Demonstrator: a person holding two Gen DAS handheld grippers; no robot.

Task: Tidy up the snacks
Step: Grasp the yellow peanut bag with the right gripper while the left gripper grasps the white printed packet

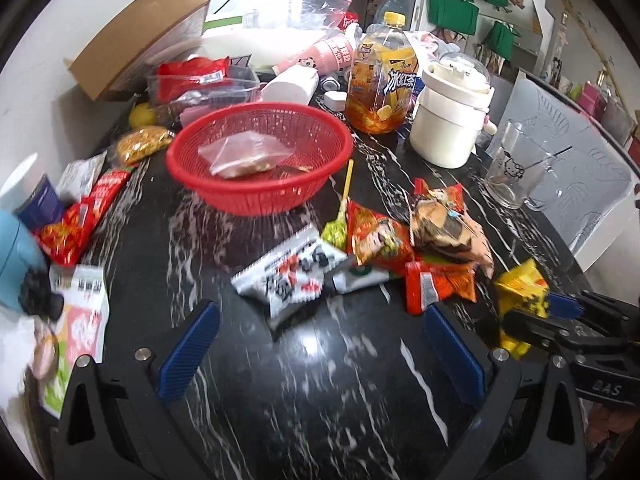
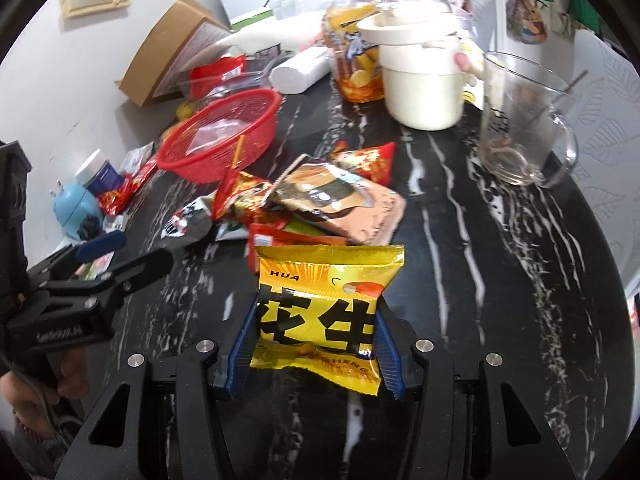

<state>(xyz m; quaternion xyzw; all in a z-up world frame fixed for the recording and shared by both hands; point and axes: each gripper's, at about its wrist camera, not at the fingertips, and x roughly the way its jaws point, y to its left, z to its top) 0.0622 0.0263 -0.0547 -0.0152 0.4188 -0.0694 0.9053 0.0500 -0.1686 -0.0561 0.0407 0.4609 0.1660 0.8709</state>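
My right gripper (image 2: 316, 320) is shut on a yellow peanut packet (image 2: 320, 312), held upright just above the black marble table (image 2: 460, 280); the left wrist view shows the same packet (image 1: 520, 288) at its right edge. My left gripper (image 1: 320, 356) is open wide over bare tabletop, with nothing between its blue pads. Ahead of it lies a pile of snacks: a white and black packet (image 1: 288, 272), a green lollipop (image 1: 334, 232), red-orange packets (image 1: 376, 236) and a brown packet (image 1: 448, 228). Behind them a red basket (image 1: 256, 200) holds a clear bag (image 1: 244, 156).
An iced tea bottle (image 1: 380, 84), a cream pot (image 1: 448, 116) and a glass mug (image 1: 516, 168) stand at the back right. A cardboard box (image 1: 140, 36) leans at the back left. More red packets (image 1: 80, 216) and a blue object (image 1: 16, 256) crowd the left edge.
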